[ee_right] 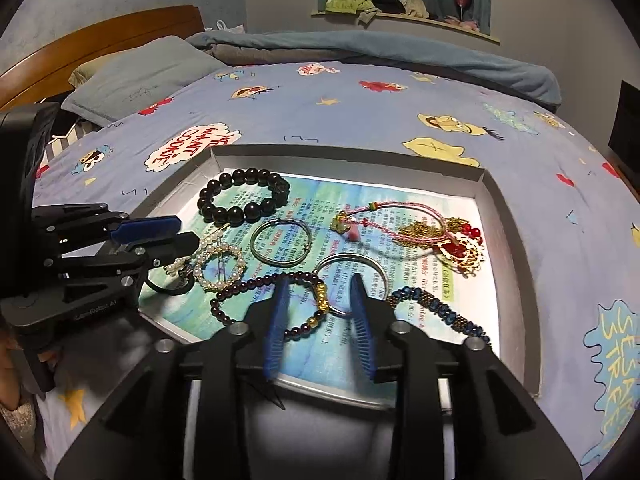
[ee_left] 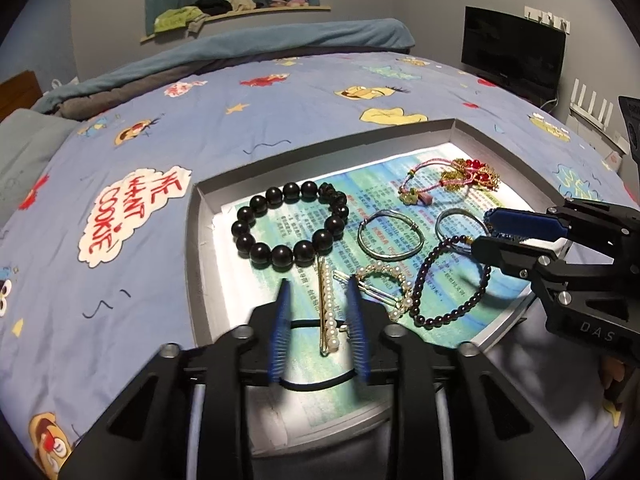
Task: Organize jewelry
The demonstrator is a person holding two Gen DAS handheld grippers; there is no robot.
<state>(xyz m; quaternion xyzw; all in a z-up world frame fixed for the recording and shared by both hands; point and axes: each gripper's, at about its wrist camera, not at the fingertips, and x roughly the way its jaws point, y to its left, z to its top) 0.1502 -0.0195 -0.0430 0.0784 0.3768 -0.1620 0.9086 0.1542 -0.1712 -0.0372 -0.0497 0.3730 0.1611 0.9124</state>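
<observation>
A shallow grey box [ee_left: 198, 248] [ee_right: 504, 216] lined with printed paper lies on the bed and holds jewelry. My left gripper [ee_left: 318, 292] is open, its blue pads either side of a pearl hair clip [ee_left: 329, 312] and over a black hair tie [ee_left: 316, 384]. My right gripper [ee_right: 320, 288] is open above a dark purple bead bracelet [ee_right: 256, 284] [ee_left: 452, 276] with gold beads. Also inside are a big black bead bracelet [ee_left: 290, 226] [ee_right: 244, 196], two silver bangles [ee_left: 390, 234] [ee_right: 280, 242], a pearl ring clip [ee_right: 218, 266], a pink cord bracelet [ee_right: 400, 220], a gold-red ornament [ee_left: 472, 174] and a blue beaded chain [ee_right: 440, 308].
The box sits on a blue cartoon-print duvet [ee_left: 240, 120]. A pillow [ee_right: 136, 76] and wooden headboard [ee_right: 100, 36] are at the far left. A black monitor [ee_left: 514, 50] stands against the right wall. A shelf with clothes [ee_left: 224, 12] is on the back wall.
</observation>
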